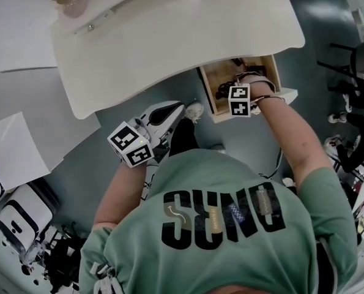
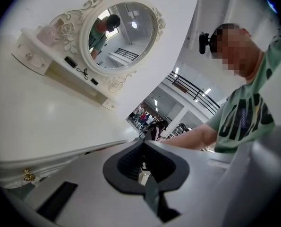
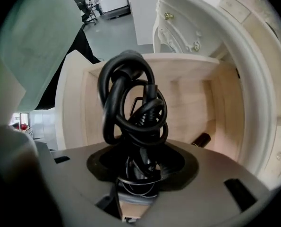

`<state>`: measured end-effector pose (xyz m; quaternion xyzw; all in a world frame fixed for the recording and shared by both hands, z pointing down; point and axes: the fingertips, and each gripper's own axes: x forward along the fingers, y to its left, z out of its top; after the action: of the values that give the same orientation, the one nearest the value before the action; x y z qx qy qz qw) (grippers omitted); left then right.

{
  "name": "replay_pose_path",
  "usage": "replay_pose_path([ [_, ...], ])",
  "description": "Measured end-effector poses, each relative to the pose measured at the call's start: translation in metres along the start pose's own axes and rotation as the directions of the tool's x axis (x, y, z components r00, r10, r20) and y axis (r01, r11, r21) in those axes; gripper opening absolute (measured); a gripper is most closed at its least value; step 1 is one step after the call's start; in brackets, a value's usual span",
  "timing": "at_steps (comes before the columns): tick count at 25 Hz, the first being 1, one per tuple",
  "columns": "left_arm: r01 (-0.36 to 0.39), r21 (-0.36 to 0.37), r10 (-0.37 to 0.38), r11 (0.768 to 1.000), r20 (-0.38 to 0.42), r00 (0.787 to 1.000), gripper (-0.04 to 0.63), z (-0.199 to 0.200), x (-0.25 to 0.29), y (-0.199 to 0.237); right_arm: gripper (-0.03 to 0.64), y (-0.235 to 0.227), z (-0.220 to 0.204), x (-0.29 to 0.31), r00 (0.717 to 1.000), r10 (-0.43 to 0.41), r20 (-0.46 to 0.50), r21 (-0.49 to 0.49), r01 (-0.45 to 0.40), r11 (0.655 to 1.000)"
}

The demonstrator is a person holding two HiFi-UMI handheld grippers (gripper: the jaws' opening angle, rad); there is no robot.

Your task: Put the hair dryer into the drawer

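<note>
The hair dryer's black coiled cord [image 3: 131,103] hangs in a bundle between the jaws of my right gripper [image 3: 138,174], which is shut on it and points straight down. Below it lies the open wooden drawer [image 3: 192,103]. The dryer's body is hidden behind the cord. In the head view the right gripper [image 1: 238,86] hangs over the drawer [image 1: 270,72] under the white dressing table [image 1: 169,35], with dark cord [image 1: 226,88] showing inside. My left gripper [image 1: 180,108] hovers left of the drawer, below the table's edge. Nothing shows between its jaws [image 2: 145,171], and their opening is hidden.
A small dark object [image 3: 201,139] lies at the drawer's back right. An oval mirror [image 2: 121,37] on a small shelf unit stands on the table top [image 2: 46,117]. A brass knob [image 2: 28,176] sits under the table's rim. My shoe [image 1: 194,110] is beside the drawer. Chairs [image 1: 353,72] stand at right.
</note>
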<state>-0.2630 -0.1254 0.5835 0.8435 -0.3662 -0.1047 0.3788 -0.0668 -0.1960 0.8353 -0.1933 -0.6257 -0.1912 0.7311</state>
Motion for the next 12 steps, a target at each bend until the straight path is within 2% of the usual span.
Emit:
replay_pose_path([
  [8, 0.0, -0.032, -0.001, 0.999, -0.034, 0.999, 0.009, -0.011, 0.002, 0.008, 0.184, -0.008, 0.005, 0.016, 0.999, 0.045, 0.022, 0.046, -0.046, 0.998],
  [12, 0.01, -0.027, -0.012, 1.0, -0.049, 0.999, 0.009, -0.017, 0.006, 0.008, 0.242, -0.015, 0.003, 0.018, 0.997, 0.046, 0.064, 0.146, -0.055, 0.988],
])
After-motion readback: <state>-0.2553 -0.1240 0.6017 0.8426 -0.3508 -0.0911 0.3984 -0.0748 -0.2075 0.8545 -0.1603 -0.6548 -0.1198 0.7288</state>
